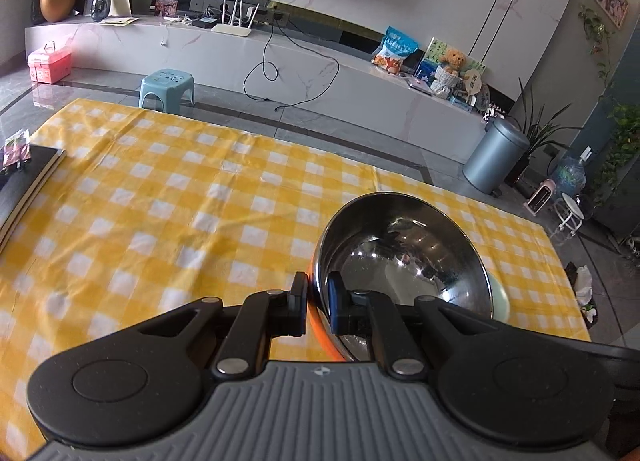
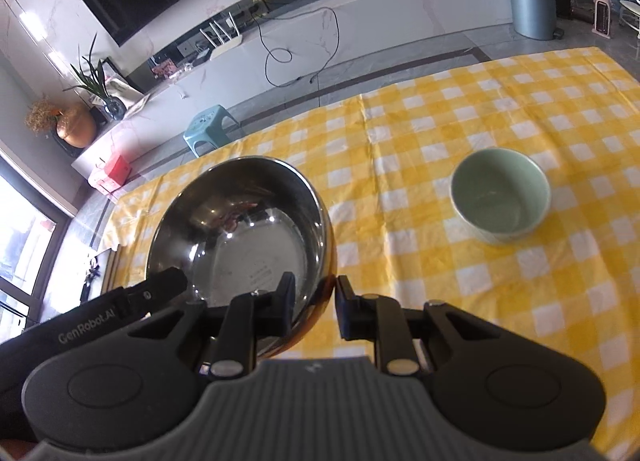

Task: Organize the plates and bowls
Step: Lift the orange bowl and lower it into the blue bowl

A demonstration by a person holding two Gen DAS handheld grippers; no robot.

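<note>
Steel bowl is up off the checked cloth, pinched on both sides! Left tool is clenched on its rim, one finger inside, one outside against the orange outer wall. Right tool grips the opposite rim the same way, one finger inside the bowl. Green bowl sits upright on the counter toward the right edge, apart from the steel one. Books lie at the left edge.
</note>
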